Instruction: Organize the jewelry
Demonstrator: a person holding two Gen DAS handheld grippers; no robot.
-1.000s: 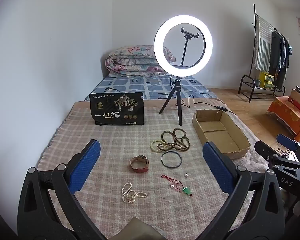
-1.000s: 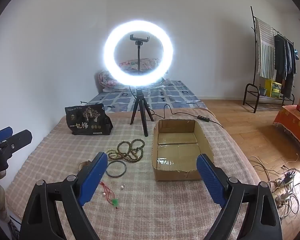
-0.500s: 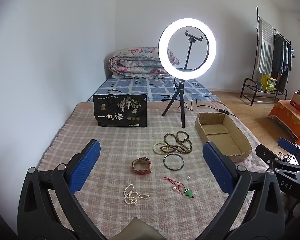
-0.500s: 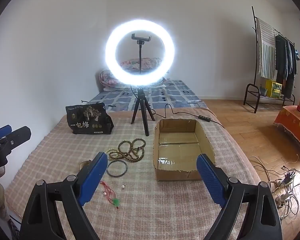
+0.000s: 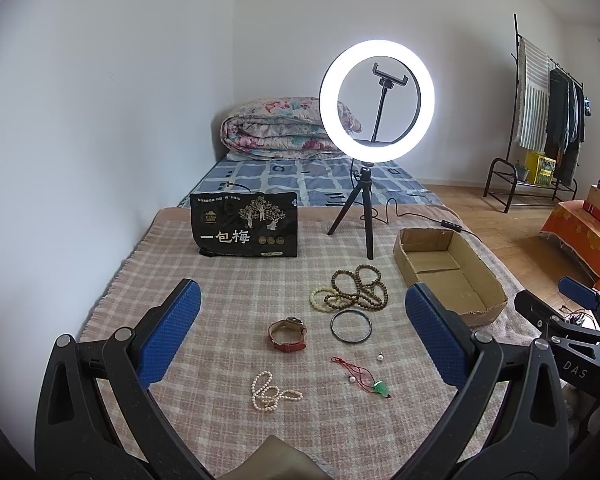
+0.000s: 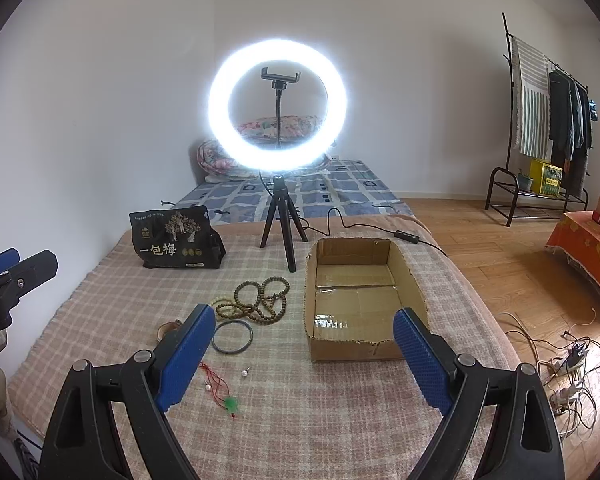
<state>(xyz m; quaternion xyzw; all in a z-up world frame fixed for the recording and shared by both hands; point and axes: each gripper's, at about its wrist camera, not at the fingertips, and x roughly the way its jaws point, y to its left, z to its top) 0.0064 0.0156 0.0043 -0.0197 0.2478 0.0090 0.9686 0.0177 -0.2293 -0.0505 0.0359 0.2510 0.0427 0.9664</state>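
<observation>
Jewelry lies loose on the checked blanket, none yet in the cardboard box. Left gripper and right gripper both gape wide, empty. Watch sits straight ahead of the left fingers, nearer that hand.

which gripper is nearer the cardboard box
Right. The right gripper hovers just in front of the box, fingers framing its near wall. The left gripper sits over the jewelry, box off to its right.

Box stood open-topped, clear from above; ring-light tripod and snack bag blocked the worktop's far side.
</observation>
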